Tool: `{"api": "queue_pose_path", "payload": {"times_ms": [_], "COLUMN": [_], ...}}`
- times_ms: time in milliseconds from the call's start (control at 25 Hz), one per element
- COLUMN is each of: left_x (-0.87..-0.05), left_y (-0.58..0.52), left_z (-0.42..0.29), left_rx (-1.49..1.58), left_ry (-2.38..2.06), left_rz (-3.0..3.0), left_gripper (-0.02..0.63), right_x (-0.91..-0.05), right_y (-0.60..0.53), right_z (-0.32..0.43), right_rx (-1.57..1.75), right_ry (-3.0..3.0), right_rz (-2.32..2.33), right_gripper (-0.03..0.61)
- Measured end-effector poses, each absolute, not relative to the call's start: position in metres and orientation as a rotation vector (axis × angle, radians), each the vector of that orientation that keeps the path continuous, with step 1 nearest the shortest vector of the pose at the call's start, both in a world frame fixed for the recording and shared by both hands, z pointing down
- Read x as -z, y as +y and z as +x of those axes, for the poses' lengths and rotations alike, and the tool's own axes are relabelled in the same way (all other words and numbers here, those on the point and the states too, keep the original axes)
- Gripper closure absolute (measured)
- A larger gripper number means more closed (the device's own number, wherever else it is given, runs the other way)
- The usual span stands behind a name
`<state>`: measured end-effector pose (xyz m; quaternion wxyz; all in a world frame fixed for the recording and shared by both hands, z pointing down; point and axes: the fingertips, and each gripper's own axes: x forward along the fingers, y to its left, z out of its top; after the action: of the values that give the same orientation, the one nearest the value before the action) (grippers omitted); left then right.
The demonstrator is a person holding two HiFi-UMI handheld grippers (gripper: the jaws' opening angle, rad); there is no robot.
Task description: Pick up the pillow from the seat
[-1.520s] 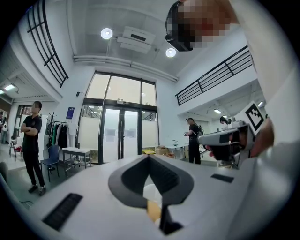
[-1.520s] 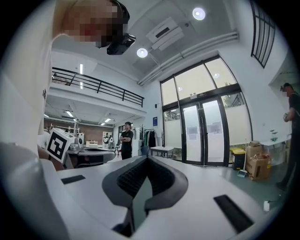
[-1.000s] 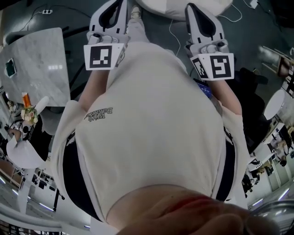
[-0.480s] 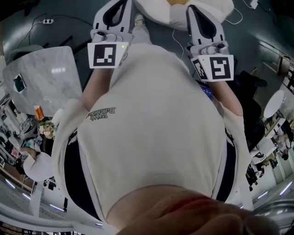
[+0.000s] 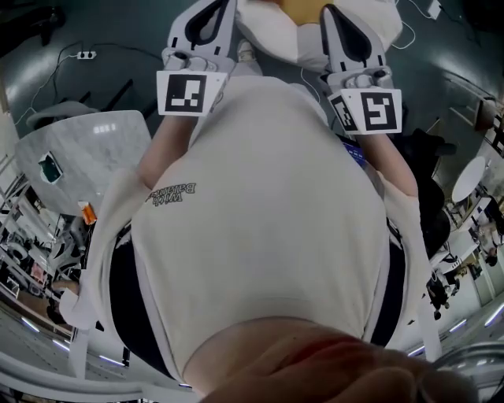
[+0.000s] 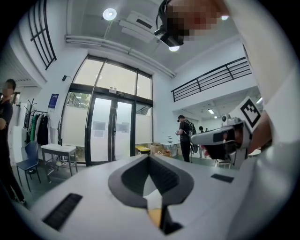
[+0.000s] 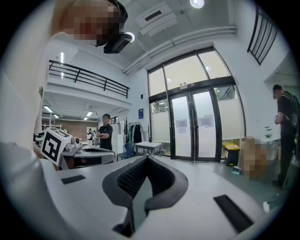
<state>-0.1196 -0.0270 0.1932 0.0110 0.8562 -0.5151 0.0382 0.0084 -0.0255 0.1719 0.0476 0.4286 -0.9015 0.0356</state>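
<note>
The pillow, white with a yellow patch, lies at the top edge of the head view, beyond the person's white shirt. My left gripper and right gripper are held side by side before the chest, their tips reaching over the pillow's near edge. In the left gripper view the left gripper has its jaws together; a sliver of white and yellow shows in the slit low between them. Jaws of the right gripper are shut with nothing between them. Both gripper views face the hall, not the pillow.
A grey marble table stands at the left and a white round table at the right. Cables run across the dark floor. Glass doors and several standing people fill the hall ahead.
The pillow has slid further into the top of the head view and its yellow patch now shows. The marble table has drifted right and down. Both grippers stay shut.
</note>
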Motion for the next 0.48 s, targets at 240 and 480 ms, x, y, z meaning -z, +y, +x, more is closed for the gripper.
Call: {"api": "queue_pose_path", "payload": {"times_ms": [240, 480], "left_x": [-0.196, -0.196], "left_y": [-0.068, -0.09], "left_z": [-0.129, -0.129], "left_rx": [-0.115, -0.115], "left_ry": [-1.527, -1.53], "left_rz": [2.702, 2.686], "left_gripper": [0.604, 0.604], "right_x": [-0.167, -0.159], "right_y": [-0.072, -0.092], "right_z": [-0.013, -0.006], "right_rx": [-0.081, -0.048], "right_ry": [-2.728, -2.711], "right_rz": [1.342, 1.388], "right_gripper": [0.571, 0.571]}}
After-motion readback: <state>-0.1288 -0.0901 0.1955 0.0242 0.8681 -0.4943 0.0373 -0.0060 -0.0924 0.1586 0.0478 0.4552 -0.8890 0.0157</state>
